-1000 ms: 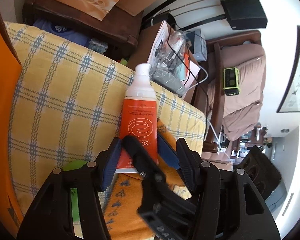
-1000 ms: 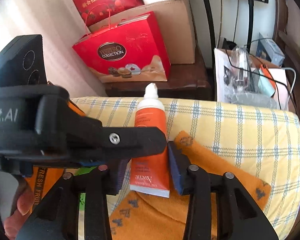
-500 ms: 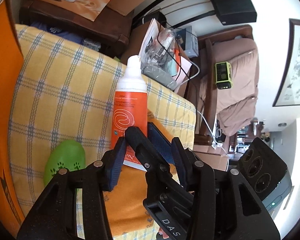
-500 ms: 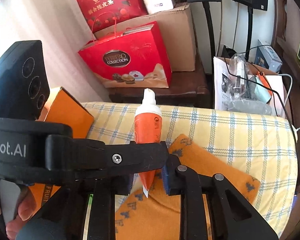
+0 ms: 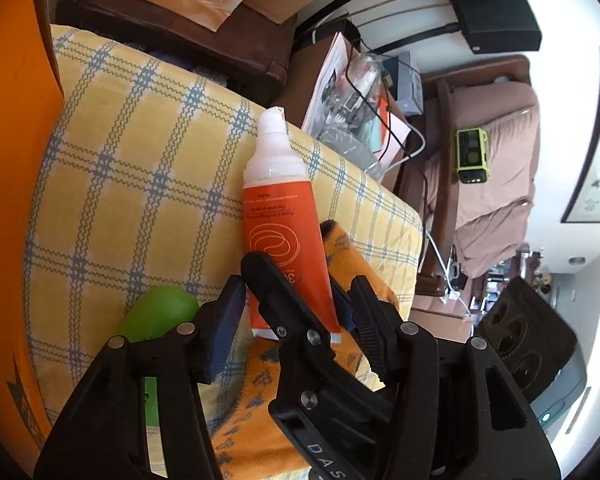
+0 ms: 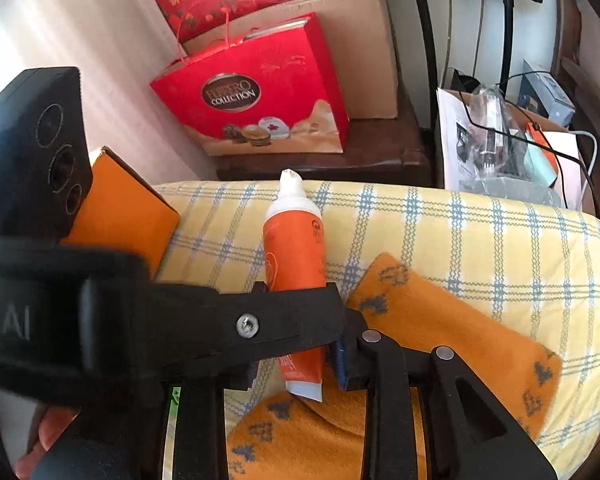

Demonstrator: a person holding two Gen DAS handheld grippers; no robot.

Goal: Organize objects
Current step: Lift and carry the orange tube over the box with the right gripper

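An orange tube [image 5: 280, 220] with a white cap points away from me over the yellow checked cushion [image 5: 140, 160]. My left gripper [image 5: 296, 296] has its blue pads against the tube's two edges near the crimped end, and its jaws are opening. My right gripper [image 6: 300, 364] straddles the same tube [image 6: 296, 248] from another angle. Its jaws are opening too, and a slit shows between the left pad and the tube. Each view has one finger of the other gripper crossing in front of the tube.
An orange cloth [image 6: 440, 328] lies on the cushion under the grippers. An orange box [image 6: 120, 220] stands at the left, with a green rounded object [image 5: 160, 312] beside it. Behind are a red gift bag [image 6: 252, 92] and a side table with papers and cables [image 6: 500, 148]. A hand [image 6: 32, 440] shows at bottom left.
The tube lay flat on the cloth, was turned edge-on to the right camera, and now shows partly face-on. The right jaws narrowed on it, then widened slightly.
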